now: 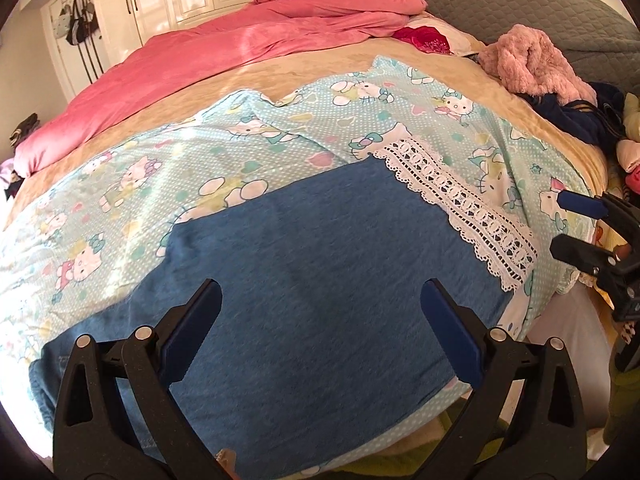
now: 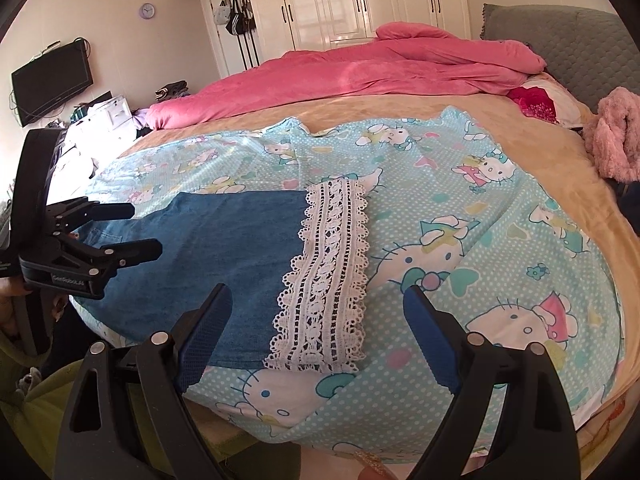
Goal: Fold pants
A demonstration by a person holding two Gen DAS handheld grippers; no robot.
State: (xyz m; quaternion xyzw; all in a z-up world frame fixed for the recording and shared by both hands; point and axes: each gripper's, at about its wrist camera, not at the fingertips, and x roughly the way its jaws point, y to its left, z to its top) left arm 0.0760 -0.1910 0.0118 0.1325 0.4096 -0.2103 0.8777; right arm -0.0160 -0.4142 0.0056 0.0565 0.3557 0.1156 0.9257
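Blue denim pants [image 1: 304,256] with a white lace hem [image 1: 460,204] lie flat on a light blue cat-print sheet [image 1: 120,184] on the bed. My left gripper [image 1: 320,296] is open and empty just above the middle of the pants. My right gripper [image 2: 316,300] is open and empty over the lace hem [image 2: 328,272], near the bed's front edge. The pants [image 2: 224,240] run left from the lace in the right wrist view. The left gripper [image 2: 144,232] shows there at the left, over the pants' waist end. The right gripper [image 1: 568,224] shows at the right edge of the left wrist view.
A pink duvet [image 1: 200,64] is bunched along the far side of the bed. A fluffy pink garment [image 1: 532,64] and dark clothes [image 1: 576,116] lie at the right by the grey headboard [image 1: 520,0]. White wardrobes [image 2: 360,0] and a TV [image 2: 52,80] stand beyond.
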